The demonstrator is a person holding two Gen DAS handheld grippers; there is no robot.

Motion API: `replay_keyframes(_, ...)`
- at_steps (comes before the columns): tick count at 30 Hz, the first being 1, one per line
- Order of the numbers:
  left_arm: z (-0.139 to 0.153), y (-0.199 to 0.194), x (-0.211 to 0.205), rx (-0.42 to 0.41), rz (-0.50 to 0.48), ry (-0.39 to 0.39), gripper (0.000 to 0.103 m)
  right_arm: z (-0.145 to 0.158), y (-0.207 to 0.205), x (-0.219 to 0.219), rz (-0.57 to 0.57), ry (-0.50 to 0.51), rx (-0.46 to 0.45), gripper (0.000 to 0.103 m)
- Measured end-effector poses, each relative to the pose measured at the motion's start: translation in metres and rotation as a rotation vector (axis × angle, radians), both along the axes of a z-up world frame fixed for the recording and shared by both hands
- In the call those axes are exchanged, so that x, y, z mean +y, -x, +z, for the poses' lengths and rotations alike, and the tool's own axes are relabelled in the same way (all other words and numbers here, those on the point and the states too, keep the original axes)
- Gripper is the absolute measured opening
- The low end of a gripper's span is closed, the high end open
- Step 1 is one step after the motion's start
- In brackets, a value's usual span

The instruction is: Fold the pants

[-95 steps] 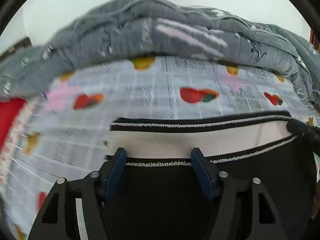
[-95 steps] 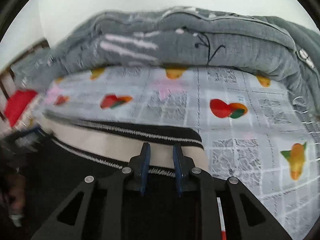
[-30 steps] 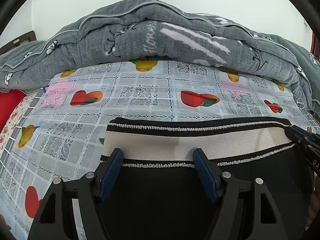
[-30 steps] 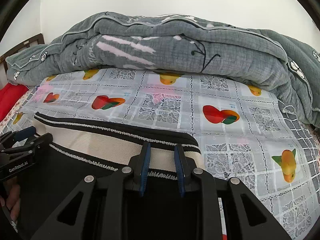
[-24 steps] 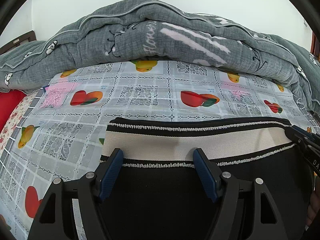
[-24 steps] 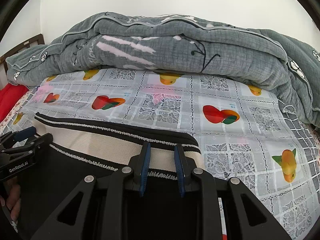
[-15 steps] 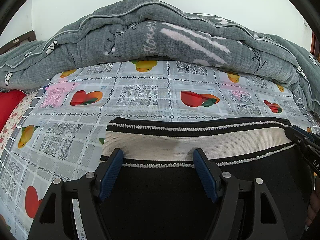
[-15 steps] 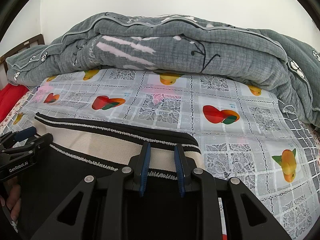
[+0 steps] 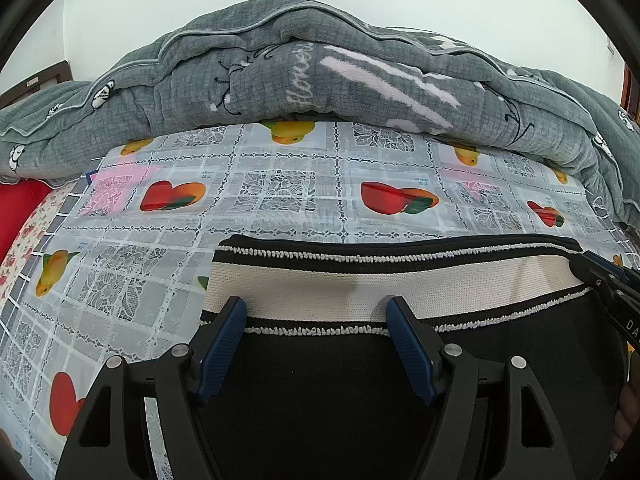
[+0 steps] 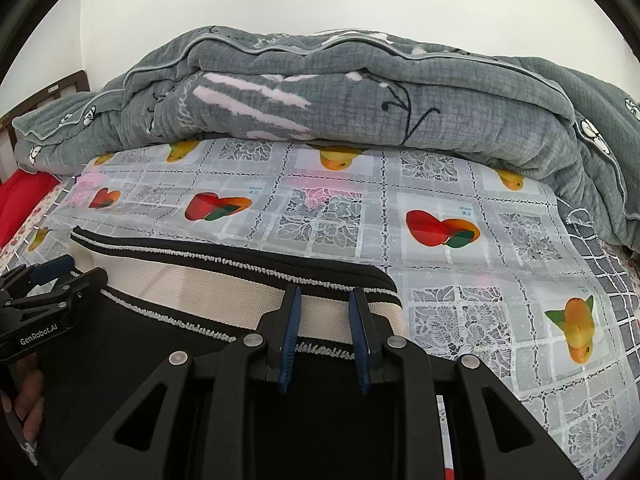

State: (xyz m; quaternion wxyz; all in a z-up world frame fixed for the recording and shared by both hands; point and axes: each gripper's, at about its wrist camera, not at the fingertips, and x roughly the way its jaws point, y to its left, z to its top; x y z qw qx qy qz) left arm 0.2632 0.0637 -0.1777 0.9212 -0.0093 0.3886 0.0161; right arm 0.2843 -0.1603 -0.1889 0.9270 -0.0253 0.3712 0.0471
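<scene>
Two tools over ribbed cream waistband of black pants (image 9: pixel 340 392): left tool (image 9: pixel 318 308) spread wide, right tool (image 10: pixel 324 298) narrowly parted.

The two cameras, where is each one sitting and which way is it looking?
Left wrist view: sits on the left hand-held gripper, looking forward and down over its wide-apart blue fingers at the pants' striped waistband; the right hand-held gripper pokes in at the right edge.
Right wrist view: sits on the right hand-held gripper, fingers close together over the waistband's right end; the left hand-held gripper and a hand show at left.
Both share the waistband, fruit-print cloth and grey quilt.
</scene>
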Motion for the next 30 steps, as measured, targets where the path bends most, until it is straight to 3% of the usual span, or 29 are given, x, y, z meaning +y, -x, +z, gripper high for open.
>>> replay_keyframes(30,-0.0005,-0.0004,0.0005,-0.002,0.001,0.002,0.071,-0.0008,0.001,0.0004,-0.002,-0.011,-0.01,0.023)
